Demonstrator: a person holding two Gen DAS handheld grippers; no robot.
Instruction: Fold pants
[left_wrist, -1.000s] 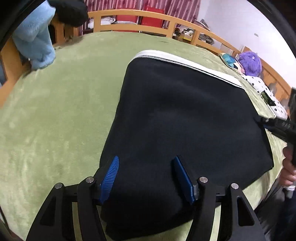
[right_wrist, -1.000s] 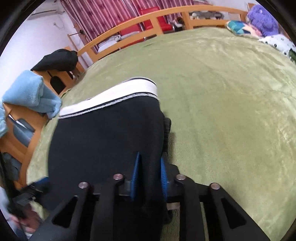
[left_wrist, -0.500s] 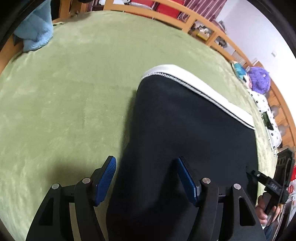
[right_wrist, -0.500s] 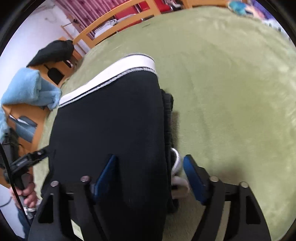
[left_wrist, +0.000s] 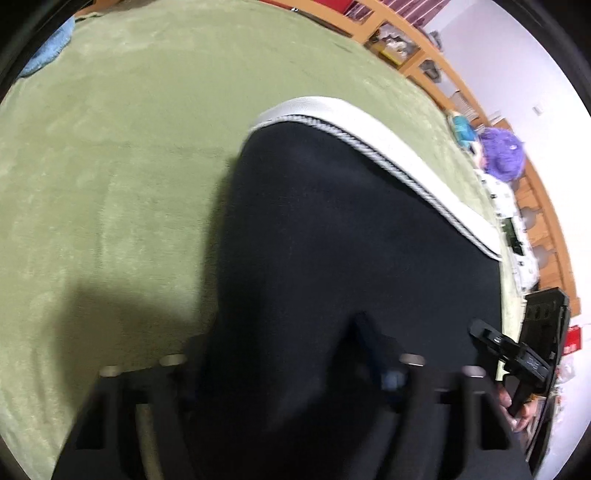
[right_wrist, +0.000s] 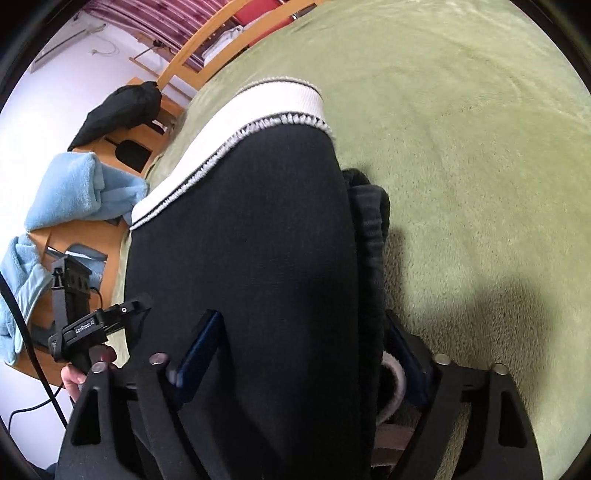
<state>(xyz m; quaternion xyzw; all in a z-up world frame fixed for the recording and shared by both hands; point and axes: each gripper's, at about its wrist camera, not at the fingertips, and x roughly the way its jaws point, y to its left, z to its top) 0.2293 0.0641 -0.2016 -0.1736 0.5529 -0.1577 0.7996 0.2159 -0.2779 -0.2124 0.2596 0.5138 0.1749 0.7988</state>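
The black pants (left_wrist: 351, 251) with a white waistband (left_wrist: 373, 147) lie folded flat on the green blanket (left_wrist: 122, 155). My left gripper (left_wrist: 280, 354) is open, its fingers straddling the near left edge of the pants; the view is blurred. My right gripper (right_wrist: 303, 354) is open over the near right edge of the pants (right_wrist: 258, 236), with the waistband (right_wrist: 236, 133) at the far end. Thicker folded layers (right_wrist: 369, 221) stick out along the right edge. Each gripper shows in the other's view, the right one (left_wrist: 517, 354) and the left one (right_wrist: 96, 325).
A wooden bed rail (left_wrist: 417, 62) runs along the far side. A purple plush (left_wrist: 504, 151) and patterned fabric lie at the bed's right end. A light blue towel (right_wrist: 74, 188) and a black garment (right_wrist: 122, 107) hang on the rail at the left.
My right gripper opened and let go of the pants' edge. Both grippers dropped closer over the near edge of the pants. The left view has tilted and blurred.
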